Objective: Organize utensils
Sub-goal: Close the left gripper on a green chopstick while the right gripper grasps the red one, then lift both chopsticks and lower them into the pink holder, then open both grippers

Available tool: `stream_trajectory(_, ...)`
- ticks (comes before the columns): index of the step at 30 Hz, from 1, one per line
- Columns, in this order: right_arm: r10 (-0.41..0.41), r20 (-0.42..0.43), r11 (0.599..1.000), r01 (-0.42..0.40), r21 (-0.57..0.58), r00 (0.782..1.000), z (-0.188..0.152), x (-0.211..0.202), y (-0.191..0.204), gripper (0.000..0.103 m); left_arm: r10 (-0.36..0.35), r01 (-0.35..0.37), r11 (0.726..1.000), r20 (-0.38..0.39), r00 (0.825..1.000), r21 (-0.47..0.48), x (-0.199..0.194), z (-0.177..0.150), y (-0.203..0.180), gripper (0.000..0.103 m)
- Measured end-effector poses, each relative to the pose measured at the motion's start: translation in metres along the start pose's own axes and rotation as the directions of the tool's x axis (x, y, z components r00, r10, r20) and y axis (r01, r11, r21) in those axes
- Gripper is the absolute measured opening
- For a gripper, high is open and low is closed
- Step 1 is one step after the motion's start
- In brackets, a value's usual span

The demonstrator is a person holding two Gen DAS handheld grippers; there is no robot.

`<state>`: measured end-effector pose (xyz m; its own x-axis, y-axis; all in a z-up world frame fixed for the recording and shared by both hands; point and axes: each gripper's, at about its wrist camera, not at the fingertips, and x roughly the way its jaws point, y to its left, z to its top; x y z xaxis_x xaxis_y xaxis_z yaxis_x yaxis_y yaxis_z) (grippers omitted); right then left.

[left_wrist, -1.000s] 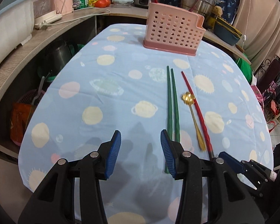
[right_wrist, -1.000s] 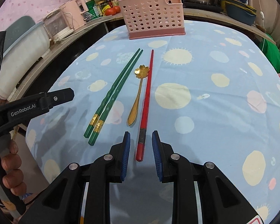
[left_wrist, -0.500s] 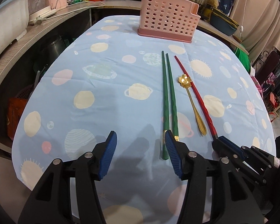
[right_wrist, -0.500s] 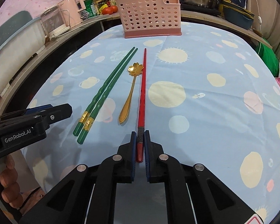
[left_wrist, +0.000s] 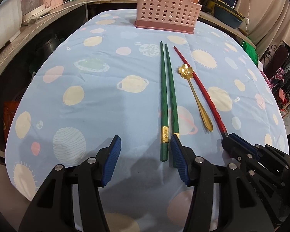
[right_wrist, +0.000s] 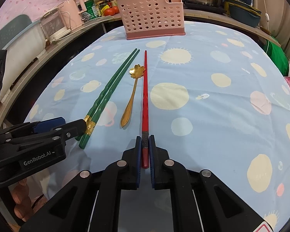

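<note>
My right claw [right_wrist: 145, 150] is clamped on the red chopstick [right_wrist: 145, 96] (near end). My left claw [left_wrist: 145, 162] gapes over the green chopsticks [left_wrist: 167, 96].

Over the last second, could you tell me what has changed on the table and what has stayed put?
The right gripper has closed on the near end of the red chopstick, which it only straddled before. The left gripper has come down and forward to the green chopsticks, jaws open, one chopstick end between them. The gold spoon, pink holder and all utensils lie where they were.
</note>
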<state>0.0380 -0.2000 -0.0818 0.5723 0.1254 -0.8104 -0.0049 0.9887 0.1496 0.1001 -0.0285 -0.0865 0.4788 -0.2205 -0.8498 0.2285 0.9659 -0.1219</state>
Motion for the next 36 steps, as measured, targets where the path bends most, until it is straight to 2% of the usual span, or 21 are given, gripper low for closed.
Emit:
stream_trajectory(4,0.001,-0.001,1.0,-0.001,0.001,1.0,0.0,0.0,0.0,0.007,0.017,-0.017,1.0,0.007,1.0,0.021,0.0,0.0,-0.001,0.045)
stream_trajectory(9,0.0,-0.001,1.0,0.0,0.001,1.0,0.0,0.0,0.0,0.007,0.001,-0.001,1.0,0.007,1.0,0.025,0.0,0.001,0.0,0.028)
stream_trajectory(11,0.0,-0.001,1.0,0.0,0.0,1.0,0.0,0.0,0.0,0.007,-0.014,0.014,1.0,0.004,1.0,0.023,0.0,0.001,0.001,0.016)
stream_trajectory(14,0.003,-0.002,1.0,-0.003,0.004,1.0,0.0,0.0,-0.001,0.007,-0.032,0.032,0.999,-0.002,0.999,0.018,0.0,0.0,0.001,0.008)
stream_trajectory(24,0.007,0.038,1.0,-0.008,0.03,0.999,0.008,-0.017,-0.009,0.007,-0.042,0.042,0.999,0.012,0.999,-0.003,-0.012,0.004,0.003,0.008)
stream_trajectory(31,0.015,0.132,0.998,-0.023,0.056,0.991,0.033,-0.052,-0.016,0.007,-0.077,0.08,0.996,0.066,0.995,-0.034,-0.041,0.024,0.008,0.007)
stream_trajectory(36,0.016,0.21,0.997,-0.032,0.075,0.978,0.061,-0.079,-0.022,0.007,-0.077,0.083,0.996,0.126,0.989,-0.038,-0.065,0.043,0.01,0.007)
